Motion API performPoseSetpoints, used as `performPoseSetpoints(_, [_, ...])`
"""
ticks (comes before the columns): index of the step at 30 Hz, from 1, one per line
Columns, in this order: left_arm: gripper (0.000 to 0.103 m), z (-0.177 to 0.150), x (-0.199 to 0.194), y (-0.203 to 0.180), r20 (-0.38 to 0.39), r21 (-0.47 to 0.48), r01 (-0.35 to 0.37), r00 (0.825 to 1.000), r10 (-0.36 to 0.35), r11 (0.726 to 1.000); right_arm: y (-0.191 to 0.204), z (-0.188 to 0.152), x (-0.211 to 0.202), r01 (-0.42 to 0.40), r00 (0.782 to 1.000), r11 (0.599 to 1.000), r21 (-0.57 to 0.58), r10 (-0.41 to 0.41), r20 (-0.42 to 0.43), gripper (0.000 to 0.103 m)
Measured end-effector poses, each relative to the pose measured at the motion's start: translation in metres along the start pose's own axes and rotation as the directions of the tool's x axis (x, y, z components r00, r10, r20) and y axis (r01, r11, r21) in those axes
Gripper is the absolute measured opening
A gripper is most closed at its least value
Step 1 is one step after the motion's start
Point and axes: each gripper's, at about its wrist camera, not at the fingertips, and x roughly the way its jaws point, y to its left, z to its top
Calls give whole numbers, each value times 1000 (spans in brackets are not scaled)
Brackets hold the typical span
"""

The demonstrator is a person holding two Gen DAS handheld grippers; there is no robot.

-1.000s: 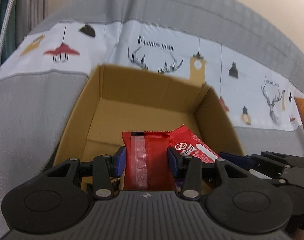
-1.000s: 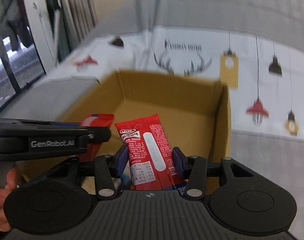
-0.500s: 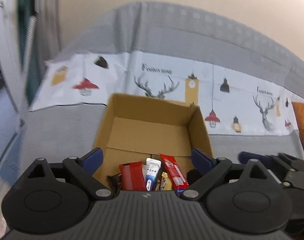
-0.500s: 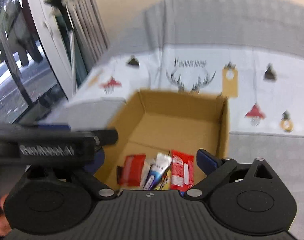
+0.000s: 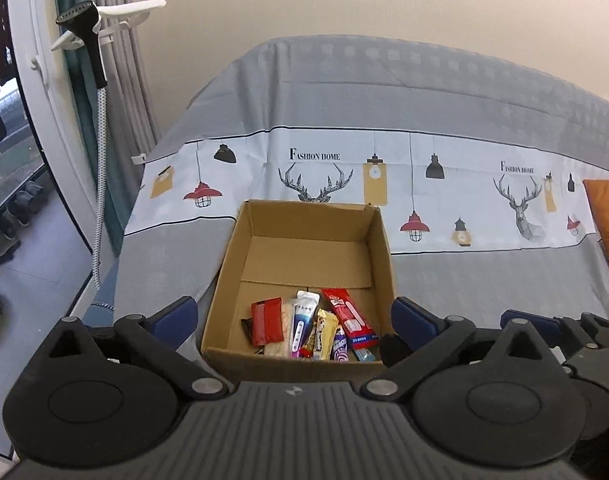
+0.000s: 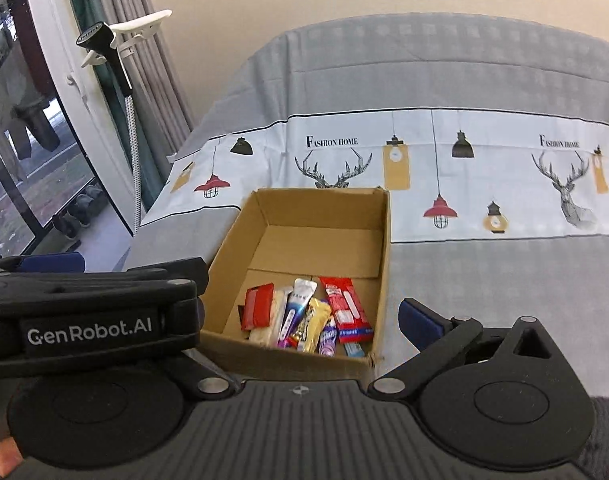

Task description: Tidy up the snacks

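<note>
Wrapped snacks [image 5: 310, 326] lie heaped at the near end of an open cardboard box [image 5: 378, 240] on a gray patterned bed cover [image 5: 484, 280]. Above its near edge, left claw [image 5: 293, 318] and right claw [image 6: 304, 312] hang side by side, fingers spread wide, empty.

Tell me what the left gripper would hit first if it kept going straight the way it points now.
Probably the cardboard box: the open left gripper points at it, so it would likely reach the near wall or the snack packets just behind it. Depth is hard to judge here.
</note>
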Motion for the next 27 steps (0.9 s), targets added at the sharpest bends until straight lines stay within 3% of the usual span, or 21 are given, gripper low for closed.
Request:
performPoseSetpoints(6, [103,-1,-20,-9,-21,38,-56,998,57,998,-3,-7,-18,-22,1000,999,35,23,-11,102])
performPoseSetpoints(27, [103,-4,-36,-18,-11,56,-73,997,74,996,-7,-12,-35,-44,999,997,65,44,1,102])
